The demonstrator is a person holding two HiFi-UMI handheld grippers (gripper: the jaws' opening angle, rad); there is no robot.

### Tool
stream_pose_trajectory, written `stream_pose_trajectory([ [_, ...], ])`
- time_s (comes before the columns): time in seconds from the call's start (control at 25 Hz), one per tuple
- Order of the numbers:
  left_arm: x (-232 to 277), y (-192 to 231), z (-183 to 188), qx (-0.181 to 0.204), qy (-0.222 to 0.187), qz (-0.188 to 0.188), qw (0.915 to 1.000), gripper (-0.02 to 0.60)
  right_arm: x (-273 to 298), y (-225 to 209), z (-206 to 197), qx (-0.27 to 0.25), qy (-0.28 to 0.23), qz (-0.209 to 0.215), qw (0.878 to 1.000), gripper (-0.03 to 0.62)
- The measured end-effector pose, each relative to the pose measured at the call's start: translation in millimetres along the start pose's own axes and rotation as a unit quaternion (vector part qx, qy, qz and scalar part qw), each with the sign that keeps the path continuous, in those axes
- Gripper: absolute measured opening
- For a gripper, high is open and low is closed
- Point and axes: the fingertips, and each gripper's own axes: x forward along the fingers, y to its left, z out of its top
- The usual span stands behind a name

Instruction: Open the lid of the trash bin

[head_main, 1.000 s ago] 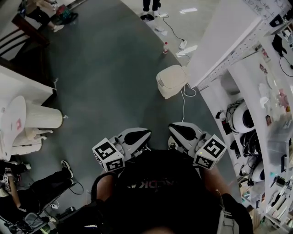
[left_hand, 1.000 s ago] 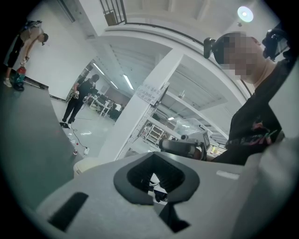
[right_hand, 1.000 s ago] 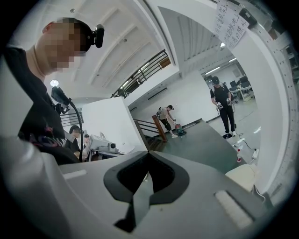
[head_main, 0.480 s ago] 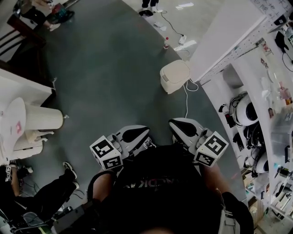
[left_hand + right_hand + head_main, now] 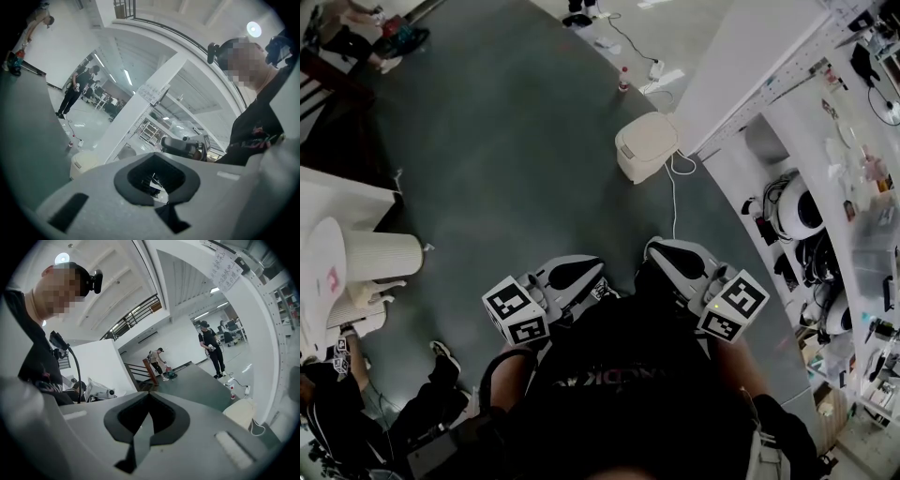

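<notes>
The trash bin is a small cream box with its lid down, standing on the grey floor at the foot of a white pillar; it also shows as the bin and the bin in the gripper views. My left gripper and right gripper are held side by side close to my body, well short of the bin. Both have their jaws together with nothing between them, as the left gripper and right gripper views show.
A white cable runs from the bin across the floor. A power strip and a bottle lie beyond it. The white pillar and cluttered shelves line the right. A white table and a seated person are at left.
The bin has shifted a little up and left in the head view as the view moved. Both grippers stay near my body, jaws together.
</notes>
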Motion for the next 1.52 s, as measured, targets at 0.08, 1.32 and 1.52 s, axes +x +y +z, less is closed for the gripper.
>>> stream_pose_trajectory([
  [0.08,3.7,5.8,4.5,-0.001,-0.001,0.005,1.0000,0.002,2.7,-5.4,3.9,-0.001,0.003,0.003,1.000,0.008],
  [1.32,179.2,169.0,53.1,-0.084,-0.017,0.149,0.9851,0.002,-12.8,-226.3,77.5,0.040,0.022,0.052,0.998,0.008],
  [1.52,195.4,208.1,55.3,-0.109,-0.018,0.160,0.9808,0.003,-9.1,-252.2,80.5,0.052,0.027,0.045,0.997,0.008],
])
